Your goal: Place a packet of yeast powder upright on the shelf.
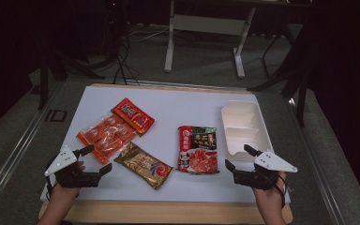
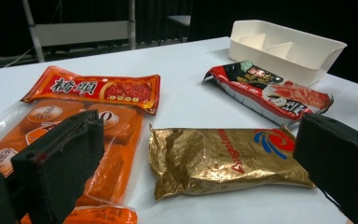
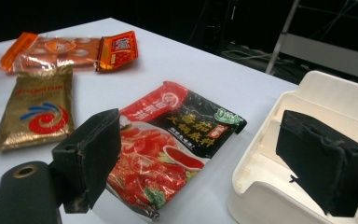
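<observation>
On the white desk (image 1: 178,101), near its front edge, the left tongs (image 1: 97,161) hang released, jaws spread and grasping nothing, just left of the crinkled gold foil packet (image 1: 143,165); in the left gripper view that packet (image 2: 223,158) lies between the 2 jaws. Beyond it lie the clear bag of orange snacks (image 1: 104,135) and the small red sachet (image 1: 132,116) overlapping its far end. At the near right, the right tongs (image 1: 237,158) are also released and empty, between the red-and-black soup-base pouch (image 1: 197,148) and the white divided cardboard tray (image 1: 262,124).
</observation>
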